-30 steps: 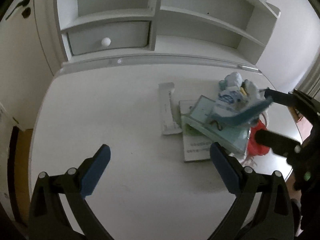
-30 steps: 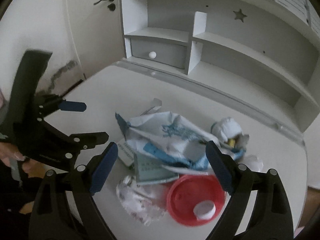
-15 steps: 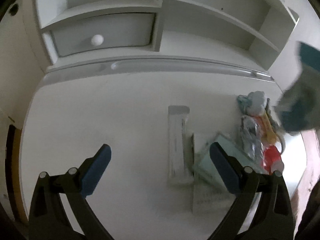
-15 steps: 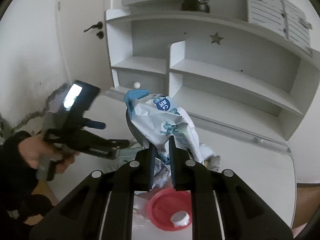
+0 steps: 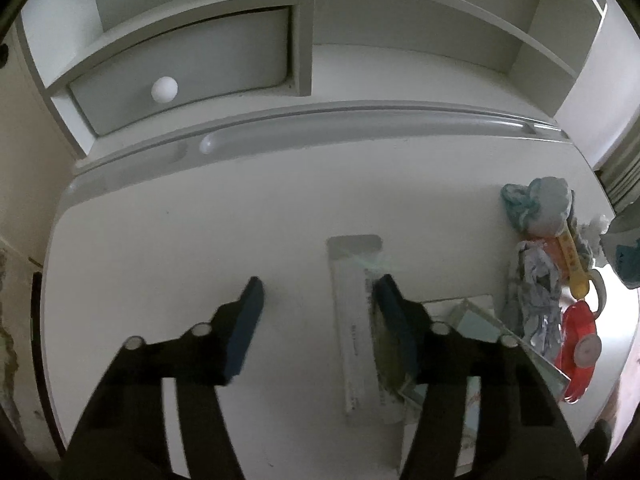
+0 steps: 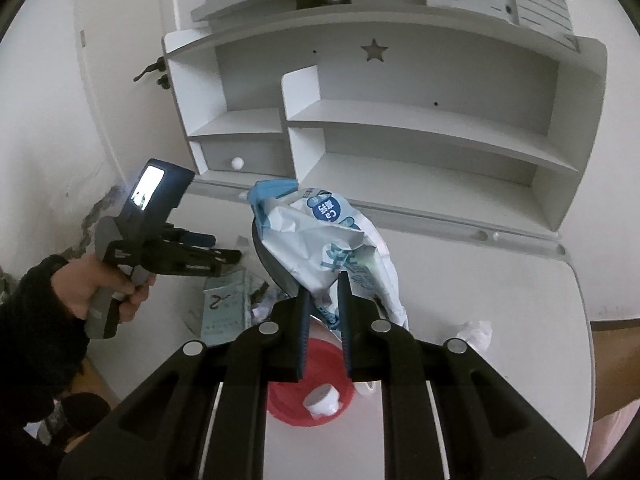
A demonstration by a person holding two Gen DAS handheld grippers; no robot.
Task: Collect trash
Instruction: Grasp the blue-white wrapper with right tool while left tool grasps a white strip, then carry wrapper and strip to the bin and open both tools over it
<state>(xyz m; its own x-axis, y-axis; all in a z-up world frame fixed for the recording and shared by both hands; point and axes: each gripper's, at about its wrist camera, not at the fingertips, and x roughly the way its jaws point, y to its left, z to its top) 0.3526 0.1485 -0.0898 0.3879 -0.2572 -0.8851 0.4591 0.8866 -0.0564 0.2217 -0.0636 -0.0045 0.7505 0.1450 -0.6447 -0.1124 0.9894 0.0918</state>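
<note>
My right gripper (image 6: 324, 292) is shut on a crumpled white-and-blue bag (image 6: 332, 240) and holds it above the white desk (image 6: 460, 272). The bag's edge also shows at the right of the left wrist view (image 5: 624, 252). Low over the desk, my left gripper (image 5: 319, 280) is open. A long white packet (image 5: 352, 320) lies flat between its fingers, close against the right finger (image 5: 394, 312). In the right wrist view a hand holds the left gripper (image 6: 224, 246) at the left. A red lid (image 6: 310, 396) lies under the bag.
Trash is heaped at the desk's right: a blue-white wad (image 5: 540, 204), crumpled paper (image 5: 536, 304), a yellow wrapper (image 5: 572, 256), the red lid (image 5: 578, 352), a teal box (image 5: 476, 320). A shelf unit with a knobbed drawer (image 5: 180, 76) stands behind.
My left gripper moved forward and down to the long white packet, and its jaws narrowed. My right gripper closed on the bag a second ago and keeps it lifted.
</note>
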